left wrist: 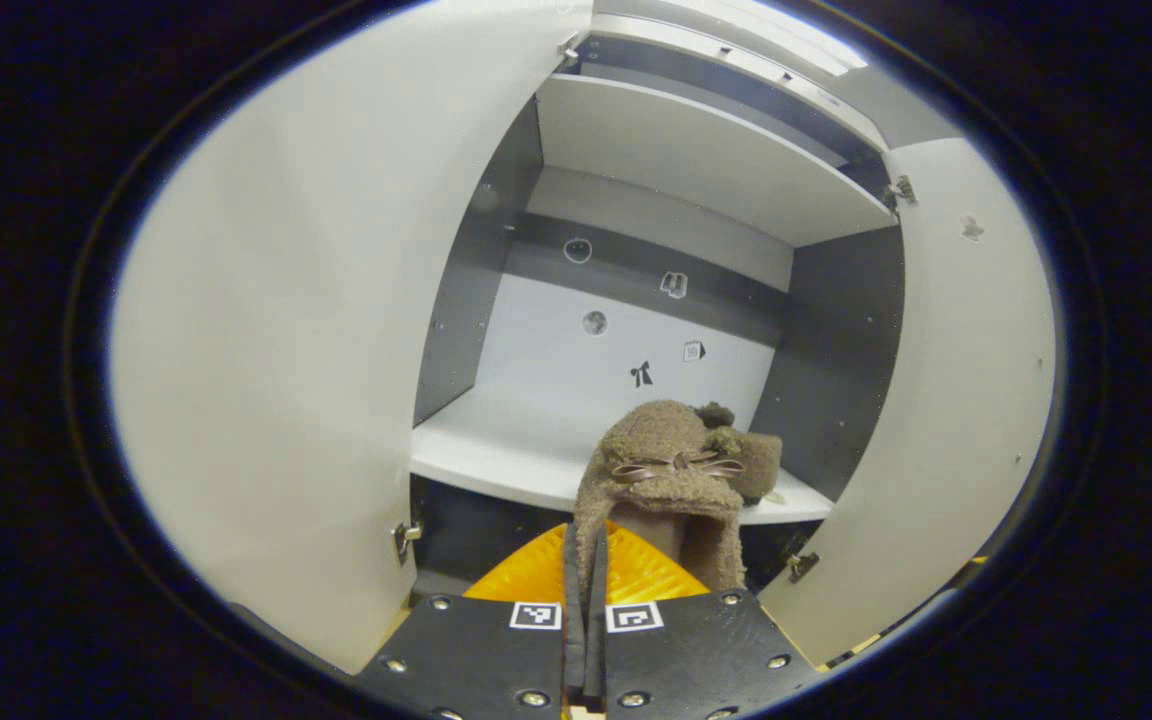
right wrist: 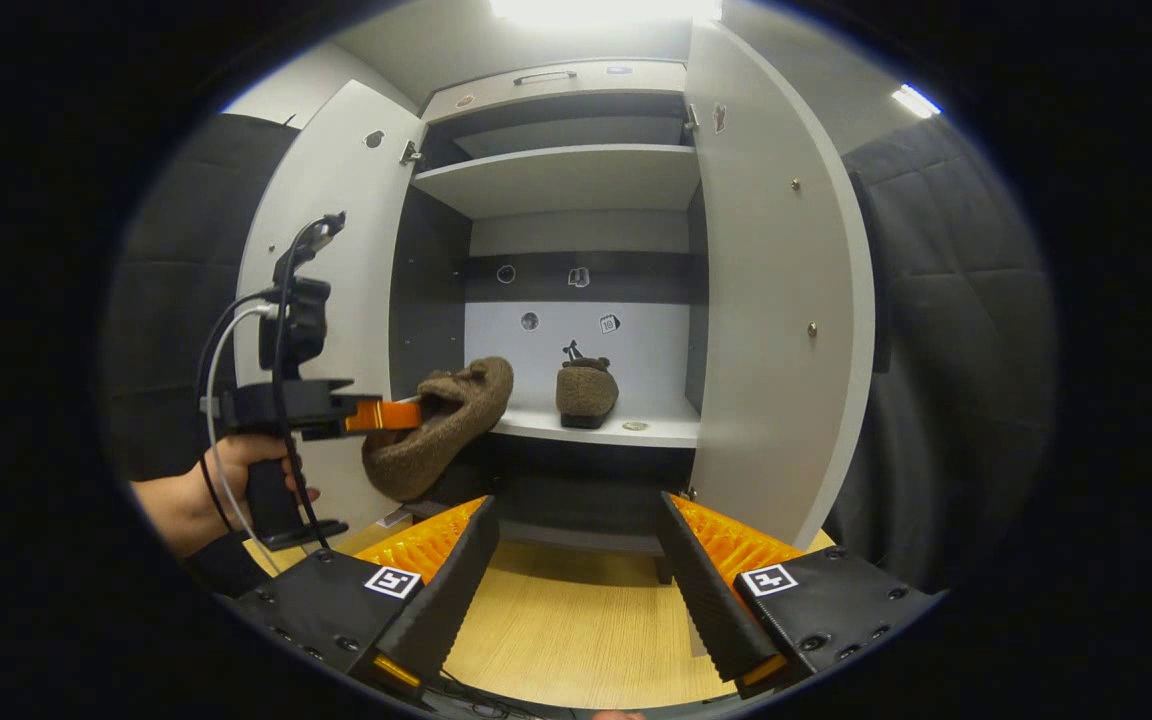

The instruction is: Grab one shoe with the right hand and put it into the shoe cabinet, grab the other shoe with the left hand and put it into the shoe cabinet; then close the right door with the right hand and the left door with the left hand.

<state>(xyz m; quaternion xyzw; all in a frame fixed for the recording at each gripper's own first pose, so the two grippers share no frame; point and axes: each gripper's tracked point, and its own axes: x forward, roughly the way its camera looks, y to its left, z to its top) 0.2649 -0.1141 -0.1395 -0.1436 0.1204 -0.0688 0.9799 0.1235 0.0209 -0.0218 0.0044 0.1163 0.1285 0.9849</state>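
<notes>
Meanwhile left tool point(right wrist: 406, 413) pinching shoe point(right wrist: 441, 425); right tool point(right wrist: 576, 570) agape

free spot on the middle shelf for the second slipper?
Bare shelf lies left of the parked brown fuzzy slipper, up to the dark left wall. The right end is crowded. Left gripper holds the other brown slipper before that gap; right gripper open.

No words, brands or numbers can be read. The cabinet's back wall point(right wrist: 576, 340) carries four small stickers point(left wrist: 673, 285), too small to make out; one may be a bow. Each gripper finger block bears a square black-and-white marker point(right wrist: 769, 579), not text.
</notes>
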